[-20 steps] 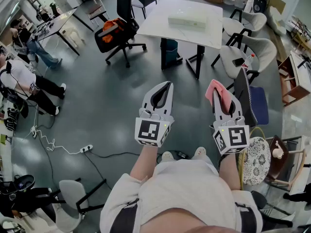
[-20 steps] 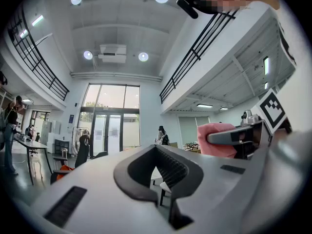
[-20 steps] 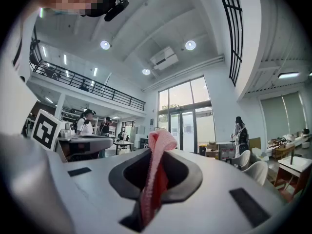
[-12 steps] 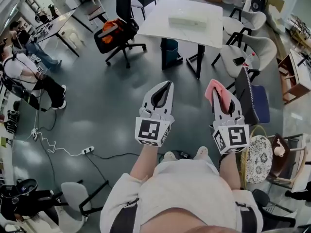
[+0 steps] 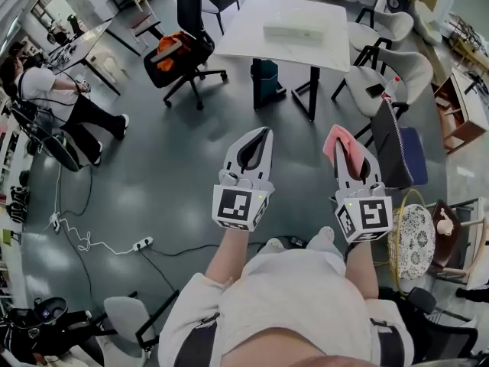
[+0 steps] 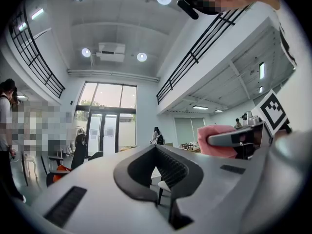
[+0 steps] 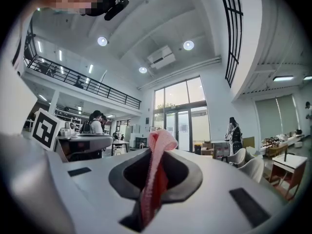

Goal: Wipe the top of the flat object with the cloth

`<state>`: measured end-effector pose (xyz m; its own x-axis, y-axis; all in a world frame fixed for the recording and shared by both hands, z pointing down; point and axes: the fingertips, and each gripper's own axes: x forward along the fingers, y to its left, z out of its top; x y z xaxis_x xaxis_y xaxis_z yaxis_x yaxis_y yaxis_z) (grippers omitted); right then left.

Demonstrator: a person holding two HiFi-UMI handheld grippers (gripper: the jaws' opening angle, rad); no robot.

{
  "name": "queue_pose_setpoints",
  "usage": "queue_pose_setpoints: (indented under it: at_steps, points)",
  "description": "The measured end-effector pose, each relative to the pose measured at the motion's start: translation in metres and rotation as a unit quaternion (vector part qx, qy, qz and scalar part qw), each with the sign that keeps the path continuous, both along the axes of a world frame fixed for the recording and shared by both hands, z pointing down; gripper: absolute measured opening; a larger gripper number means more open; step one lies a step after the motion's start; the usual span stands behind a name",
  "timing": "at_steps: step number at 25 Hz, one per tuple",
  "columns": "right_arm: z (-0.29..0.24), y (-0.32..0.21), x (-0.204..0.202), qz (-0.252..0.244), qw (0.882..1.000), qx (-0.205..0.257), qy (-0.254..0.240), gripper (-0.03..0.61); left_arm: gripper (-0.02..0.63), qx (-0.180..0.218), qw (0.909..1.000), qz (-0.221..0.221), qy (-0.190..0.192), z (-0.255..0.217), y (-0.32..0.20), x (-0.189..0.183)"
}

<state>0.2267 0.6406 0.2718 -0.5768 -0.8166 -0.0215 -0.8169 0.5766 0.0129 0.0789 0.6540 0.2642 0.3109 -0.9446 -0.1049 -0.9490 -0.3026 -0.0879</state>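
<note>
A flat white box [image 5: 294, 30] lies on a white table [image 5: 244, 37] across the room, far beyond both grippers. My right gripper [image 5: 345, 142] is shut on a pink cloth [image 5: 336, 145], which sticks out past its tips; the cloth [image 7: 155, 179] runs as a folded strip between the jaws. My left gripper [image 5: 262, 134] is held level beside it, shut with nothing between its jaws [image 6: 156, 149]. The left gripper view also catches the cloth [image 6: 217, 135] off to the right. Both grippers hover over the grey floor at waist height.
A black office chair with an orange item [image 5: 179, 48] stands left of the table, a dark bin [image 5: 266, 79] under it. Grey chairs [image 5: 397, 75] and a patterned stool [image 5: 412, 245] line the right. A power strip [image 5: 141, 243] with cables lies on the floor. A person [image 5: 53, 94] stands far left.
The grippers keep their pose and the cloth stays gripped. The table and floor have slid slightly in the head view, and the person at far left has stepped to the right.
</note>
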Motion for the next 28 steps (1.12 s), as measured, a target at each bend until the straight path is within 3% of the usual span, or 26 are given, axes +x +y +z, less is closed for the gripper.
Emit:
queue_pose_setpoints:
  at_steps: [5,12,28]
  points:
    - [0.000,0.000,-0.007,0.002,1.000,-0.005,-0.017,0.037,0.006,0.000,0.9999,0.006,0.008,0.004,-0.004,-0.011]
    - [0.003,-0.041,-0.013,-0.010,1.000,-0.003,-0.014,0.035,0.005,-0.005,0.9999,0.003,0.009,0.010,-0.042,-0.014]
    - [-0.016,-0.220,0.011,-0.077,0.997,0.006,-0.019,0.036,0.005,0.007,0.9985,-0.053,0.011,-0.008,-0.205,0.020]
